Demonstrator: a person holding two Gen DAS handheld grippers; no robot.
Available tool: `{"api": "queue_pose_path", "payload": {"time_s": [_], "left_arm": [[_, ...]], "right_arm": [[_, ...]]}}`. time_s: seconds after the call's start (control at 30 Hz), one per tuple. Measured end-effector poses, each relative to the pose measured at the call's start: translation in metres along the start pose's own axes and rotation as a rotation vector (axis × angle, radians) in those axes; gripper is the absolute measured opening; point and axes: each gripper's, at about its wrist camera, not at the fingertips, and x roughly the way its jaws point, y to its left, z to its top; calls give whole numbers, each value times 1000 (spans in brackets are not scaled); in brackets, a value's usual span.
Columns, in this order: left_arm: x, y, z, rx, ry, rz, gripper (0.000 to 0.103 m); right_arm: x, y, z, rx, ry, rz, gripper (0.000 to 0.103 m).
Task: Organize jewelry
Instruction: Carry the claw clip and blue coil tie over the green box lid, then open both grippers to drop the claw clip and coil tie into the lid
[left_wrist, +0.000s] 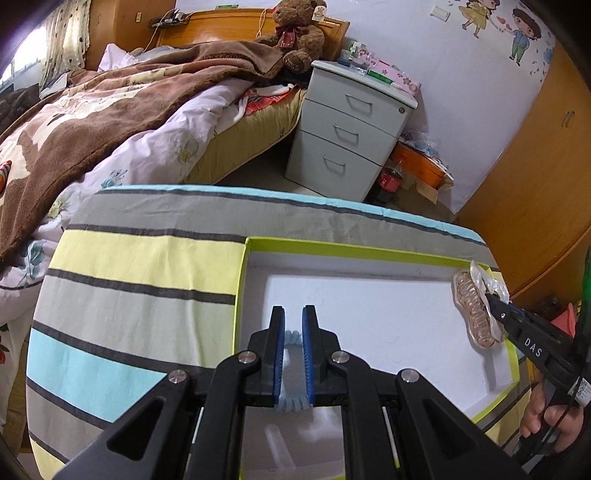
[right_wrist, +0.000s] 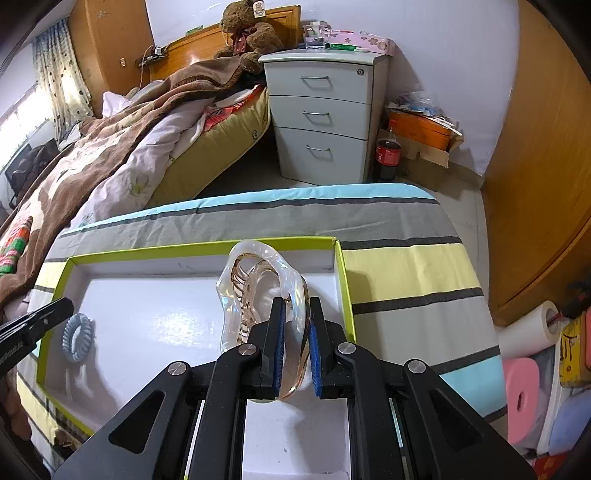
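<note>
Over toward ten o'clock in the left wrist view, taking in a rumpled bed (left_wrist: 110, 122) under a brown blanket, with a teddy bear (left_wrist: 295, 33) slumping at twelve o'clock against the headboard. Moving rightward, crossing a striped cloth (left_wrist: 140, 266) covering the table and reaching a shallow green-rimmed box (left_wrist: 332, 247) with a white floor. Pinching a blue spiral hair tie (left_wrist: 293, 338) with the left gripper (left_wrist: 293, 314), jaws drawn nearly together and the coil squeezed between the blue pads, hanging over the box's left half at about six o'clock in that view; appearing at nine o'clock in the right wrist view, low over the white floor, though not showing clearly whether touching it. Continuing right, clamping a clear amber-tinted hair claw (right_wrist: 258, 280) with the right gripper (right_wrist: 296, 302), jaws almost closed on the claw's right-hand edge, the claw standing tilted over the box's right half, at dead centre of the right wrist view and at three o'clock in the left one. Passing farther right, noting a grey three-drawer nightstand (right_wrist: 321, 110) at one o'clock beyond the table, and a cola bottle (right_wrist: 388, 155) standing on the floor just beside it.
</note>
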Motion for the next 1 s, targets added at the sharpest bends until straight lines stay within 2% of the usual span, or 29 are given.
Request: {"api": "queue_pose_path", "payload": {"time_s": [0.57, 0.87, 0.93, 1.0], "left_arm": [[6, -12, -14, 96, 56, 76, 10], [18, -18, -7, 109, 57, 115, 11], [20, -17, -4, 104, 53, 130, 11], [22, -18, -1, 110, 47, 141, 11]], "right_arm": [[3, 4, -2, -4, -4, -34, 13], [-2, 6, -3, -12, -22, -48, 23], [-4, 5, -3, -11, -33, -46, 30], [-5, 5, -3, -10, -37, -45, 33]]}}
